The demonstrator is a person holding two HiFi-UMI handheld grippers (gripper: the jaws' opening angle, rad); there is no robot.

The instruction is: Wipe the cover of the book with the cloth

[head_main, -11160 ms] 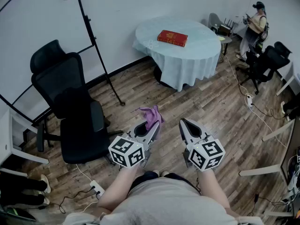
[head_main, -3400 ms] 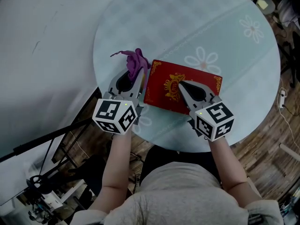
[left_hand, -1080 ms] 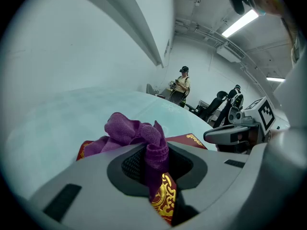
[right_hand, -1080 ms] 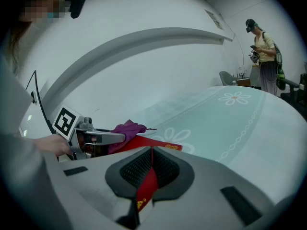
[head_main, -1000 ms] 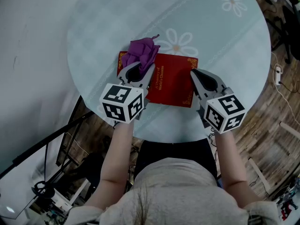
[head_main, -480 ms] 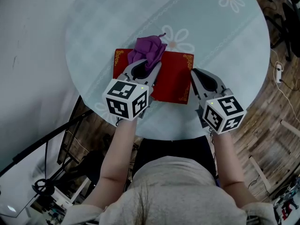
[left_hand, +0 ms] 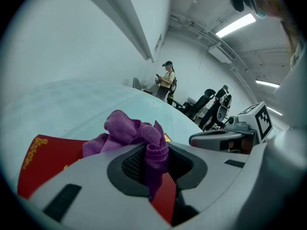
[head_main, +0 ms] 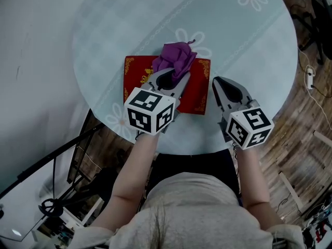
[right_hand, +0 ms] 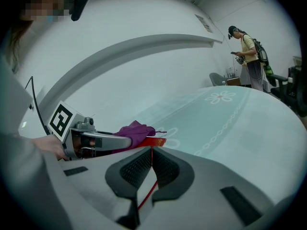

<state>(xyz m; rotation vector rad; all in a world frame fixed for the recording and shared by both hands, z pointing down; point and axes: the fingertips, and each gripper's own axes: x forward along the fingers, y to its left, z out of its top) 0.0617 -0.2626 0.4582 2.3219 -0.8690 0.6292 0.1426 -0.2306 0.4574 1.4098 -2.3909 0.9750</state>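
Round table (head_main: 244, 51), pale flowered top. Red book (head_main: 136, 77) lay flat near table's near edge. Left gripper (head_main: 172, 75) sat over book, jaws pinching purple cloth (head_main: 176, 56). Right gripper (head_main: 217, 82) was just beside book's right edge, jaws pressed together, nothing between. Cloth lay bunched on cover at book's far edge.

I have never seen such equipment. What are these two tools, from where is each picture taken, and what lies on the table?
A person holds two hand tools for grasping. One camera sits on the person's head and looks down; one rides on each tool. On the round table lies a red book. The left gripper has its fingers shut on a purple cloth, which rests on the book. The right gripper, fingers together, is beside the book's right edge.
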